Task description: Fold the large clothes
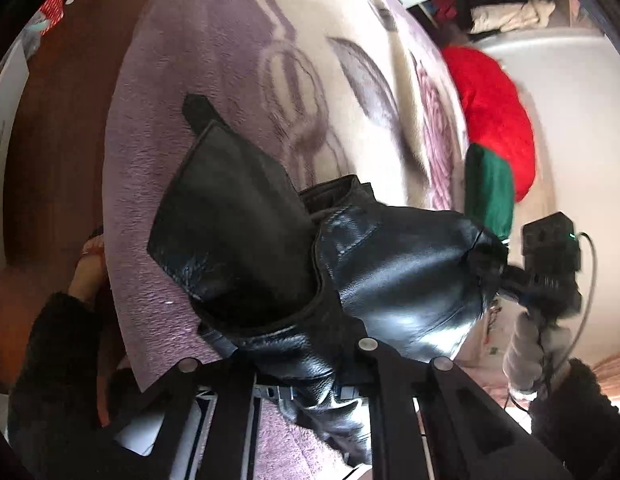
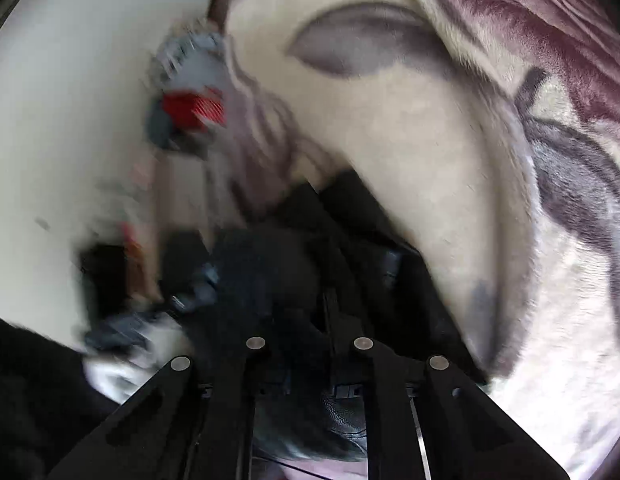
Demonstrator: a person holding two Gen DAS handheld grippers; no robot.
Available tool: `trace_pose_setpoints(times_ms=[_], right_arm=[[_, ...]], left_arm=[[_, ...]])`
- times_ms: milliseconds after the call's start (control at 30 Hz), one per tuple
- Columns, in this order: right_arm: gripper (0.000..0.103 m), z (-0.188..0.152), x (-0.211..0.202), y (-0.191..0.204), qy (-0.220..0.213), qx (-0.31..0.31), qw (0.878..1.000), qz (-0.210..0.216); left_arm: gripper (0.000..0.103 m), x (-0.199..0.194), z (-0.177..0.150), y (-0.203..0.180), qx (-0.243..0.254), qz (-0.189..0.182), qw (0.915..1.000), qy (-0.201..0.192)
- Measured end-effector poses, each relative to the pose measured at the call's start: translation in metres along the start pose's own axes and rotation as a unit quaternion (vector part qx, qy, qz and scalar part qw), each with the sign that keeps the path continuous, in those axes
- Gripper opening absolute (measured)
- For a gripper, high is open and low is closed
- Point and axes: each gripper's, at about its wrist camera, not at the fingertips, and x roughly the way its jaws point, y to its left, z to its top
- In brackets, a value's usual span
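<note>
A black leather jacket (image 1: 270,240) hangs bunched above a mauve and cream floral blanket (image 1: 214,80) on a bed. My left gripper (image 1: 310,376) is shut on a fold of the jacket at the bottom of the left wrist view. My right gripper (image 1: 490,264) shows at the right of that view, shut on the jacket's far end. In the blurred right wrist view the jacket (image 2: 278,280) is a dark mass between the right gripper's fingers (image 2: 310,360), over the same blanket (image 2: 430,160).
A red and green cushion (image 1: 494,120) lies at the blanket's right edge by a white wall. Brown floor (image 1: 62,140) runs along the left, with a bare foot (image 1: 90,264) near the bed. Shelves with clothes (image 1: 510,12) are at top right.
</note>
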Motion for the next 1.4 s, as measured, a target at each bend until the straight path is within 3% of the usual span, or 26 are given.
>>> trace_pose_setpoints(times_ms=[67, 233, 300, 400, 433, 467, 500, 533, 700, 833, 967, 1033, 1067, 1133, 1233, 1300, 1333, 1400], right_arm=[[0.010, 0.001, 0.000, 0.000, -0.015, 0.019, 0.999, 0.020], [0.010, 0.026, 0.056, -0.034, 0.020, 0.117, 0.992, -0.051], [0.010, 0.034, 0.079, -0.038, 0.040, 0.106, 0.990, -0.085], [0.013, 0.037, 0.073, -0.035, 0.050, 0.120, 0.989, -0.072], [0.024, 0.038, 0.069, -0.032, 0.050, 0.121, 0.989, -0.066], [0.043, 0.034, 0.055, -0.026, 0.046, 0.120, 0.989, -0.074], [0.052, 0.030, 0.043, -0.022, 0.037, 0.118, 0.989, -0.087], [0.060, 0.023, 0.027, -0.015, 0.021, 0.113, 0.988, -0.101], [0.061, -0.044, -0.049, 0.002, -0.007, 0.143, 0.981, -0.133], [0.061, -0.101, -0.069, 0.001, -0.001, 0.168, 0.973, -0.159], [0.059, -0.153, -0.018, 0.003, 0.058, 0.208, 0.973, -0.086], [0.054, -0.165, 0.026, 0.007, 0.092, 0.206, 0.971, -0.080], [0.055, -0.171, 0.048, 0.008, 0.099, 0.202, 0.970, -0.098], [0.058, -0.178, 0.076, 0.005, 0.091, 0.215, 0.963, -0.137], [0.062, -0.183, 0.060, 0.004, 0.072, 0.252, 0.959, -0.107], [0.062, -0.186, 0.020, 0.000, 0.024, 0.288, 0.955, -0.058], [0.062, -0.188, -0.008, -0.003, -0.023, 0.310, 0.950, -0.039], [0.062, -0.187, -0.048, -0.014, -0.101, 0.337, 0.935, -0.032]], left_arm=[[0.009, 0.008, 0.002, 0.011, -0.013, -0.001, 0.9999, 0.009], [0.010, 0.046, 0.012, 0.037, -0.049, -0.021, 0.9980, 0.033], [0.010, 0.046, 0.016, 0.037, -0.052, -0.029, 0.9973, 0.041], [0.014, 0.039, 0.021, 0.033, -0.049, -0.045, 0.9960, 0.060], [0.016, 0.035, 0.021, 0.033, -0.047, -0.050, 0.9952, 0.070], [0.016, 0.033, 0.021, 0.030, -0.043, -0.053, 0.9944, 0.080], [0.017, 0.031, 0.020, 0.025, -0.035, -0.055, 0.9938, 0.090], [0.021, 0.028, 0.019, 0.019, -0.024, -0.051, 0.9936, 0.098], [0.024, 0.016, 0.015, -0.007, -0.004, -0.026, 0.9930, 0.115], [0.027, 0.002, 0.012, -0.017, 0.010, -0.013, 0.9932, 0.116], [0.032, 0.015, 0.017, -0.009, 0.015, 0.019, 0.9932, 0.114], [0.035, 0.021, 0.019, 0.005, 0.003, 0.028, 0.9924, 0.120], [0.035, 0.023, 0.018, 0.011, -0.002, 0.036, 0.9916, 0.125], [0.035, 0.021, 0.015, 0.016, -0.015, 0.036, 0.9900, 0.135], [0.035, 0.010, 0.014, 0.012, -0.003, 0.038, 0.9909, 0.129], [0.035, 0.013, 0.015, 0.011, 0.002, 0.041, 0.9902, 0.133], [0.035, 0.017, 0.015, 0.012, 0.002, 0.048, 0.9893, 0.138], [0.035, 0.025, 0.017, 0.016, -0.010, 0.057, 0.9890, 0.136]])
